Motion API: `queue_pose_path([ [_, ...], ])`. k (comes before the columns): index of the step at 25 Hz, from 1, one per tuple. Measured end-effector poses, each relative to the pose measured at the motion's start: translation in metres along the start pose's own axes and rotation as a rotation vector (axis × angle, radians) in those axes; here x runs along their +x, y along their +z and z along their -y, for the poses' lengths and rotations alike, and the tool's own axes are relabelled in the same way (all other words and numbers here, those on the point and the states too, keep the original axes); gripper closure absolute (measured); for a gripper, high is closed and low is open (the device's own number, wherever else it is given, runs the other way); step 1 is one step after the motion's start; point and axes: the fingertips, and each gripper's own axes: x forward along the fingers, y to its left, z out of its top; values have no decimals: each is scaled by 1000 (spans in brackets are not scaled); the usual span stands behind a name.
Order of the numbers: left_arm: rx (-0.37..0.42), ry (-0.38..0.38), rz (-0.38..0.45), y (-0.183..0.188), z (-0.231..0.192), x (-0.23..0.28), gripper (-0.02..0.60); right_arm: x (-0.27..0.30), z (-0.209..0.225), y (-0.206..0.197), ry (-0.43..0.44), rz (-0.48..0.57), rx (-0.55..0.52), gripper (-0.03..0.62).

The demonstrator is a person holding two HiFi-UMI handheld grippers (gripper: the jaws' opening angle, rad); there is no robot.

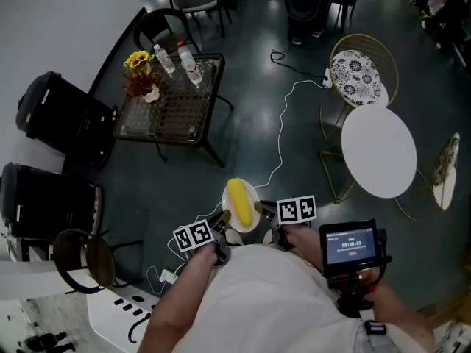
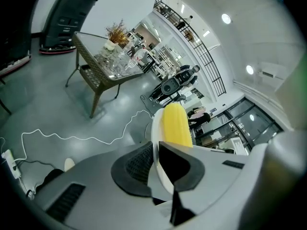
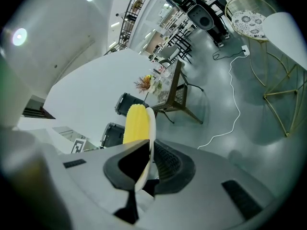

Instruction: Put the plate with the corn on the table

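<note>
A small white plate (image 1: 247,223) with a yellow corn cob (image 1: 238,201) on it hangs in the air close to my body, above the dark floor. My left gripper (image 1: 221,221) is shut on the plate's left rim (image 2: 154,143), and the corn (image 2: 175,124) shows just past its jaws. My right gripper (image 1: 263,212) is shut on the plate's right rim (image 3: 150,128), with the corn (image 3: 135,123) beside it. A round white table (image 1: 378,150) stands ahead to the right; its edge (image 3: 288,28) shows in the right gripper view.
A wicker table (image 1: 173,101) with bottles and flowers stands ahead to the left. A gold chair with a patterned cushion (image 1: 358,76) is behind the white table. A white cable (image 1: 283,134) crosses the floor. Black cases (image 1: 62,112) stand at the left.
</note>
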Motion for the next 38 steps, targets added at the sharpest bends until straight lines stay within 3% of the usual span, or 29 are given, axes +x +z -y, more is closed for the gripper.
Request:
queue_pose_path([
  [19,6,-14,-44,7,7,24,540,-6,17,15,-15,22,33,557],
  [30,12,-41,-76,45,-5,52,540,19,30,50,-56,24,33,557],
  [38,-11,-31,-75,106,-21,76,540,60,32,105,-54,2,30,557],
])
